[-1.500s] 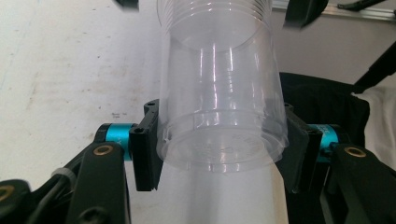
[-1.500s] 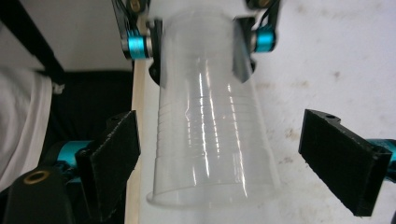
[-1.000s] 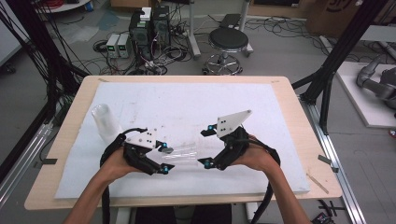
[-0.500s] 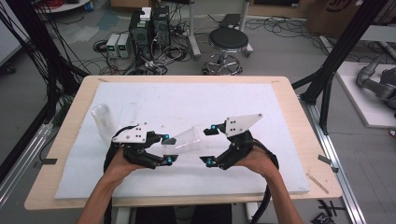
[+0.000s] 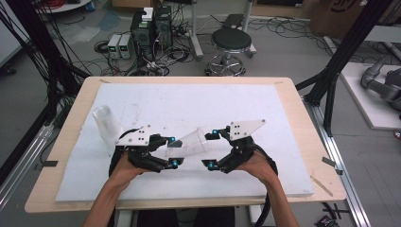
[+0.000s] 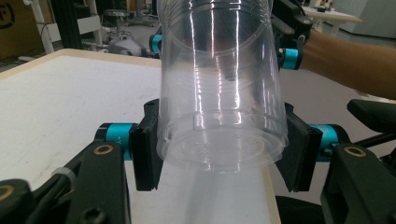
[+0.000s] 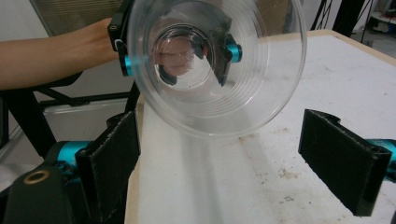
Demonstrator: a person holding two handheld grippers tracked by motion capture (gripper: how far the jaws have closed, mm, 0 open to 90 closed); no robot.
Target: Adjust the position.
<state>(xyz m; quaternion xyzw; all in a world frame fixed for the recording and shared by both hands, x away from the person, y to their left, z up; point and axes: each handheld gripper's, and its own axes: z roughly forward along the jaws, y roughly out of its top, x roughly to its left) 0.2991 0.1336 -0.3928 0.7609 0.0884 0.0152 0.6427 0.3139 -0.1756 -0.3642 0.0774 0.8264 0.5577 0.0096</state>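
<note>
A clear plastic cup (image 5: 191, 142) hangs on its side just above the white board (image 5: 189, 101). My left gripper (image 5: 174, 151) is shut on its base; in the left gripper view both pads (image 6: 144, 144) press the cup (image 6: 219, 93) near its bottom. The cup's open mouth (image 7: 215, 65) faces my right gripper (image 5: 211, 148). That gripper (image 7: 229, 158) stands open, with its pads (image 7: 341, 158) wide apart, below and either side of the rim, touching nothing.
A second clear cup (image 5: 106, 125) stands upright on the board at the left, close behind my left hand. The wooden table edge (image 5: 302, 118) frames the board. A black stool (image 5: 231, 40) and computer boxes stand on the floor beyond.
The right gripper has sunk a little and drawn slightly to the right, off the cup's mouth. The left gripper keeps its hold on the cup, whose mouth end now sits a bit higher.
</note>
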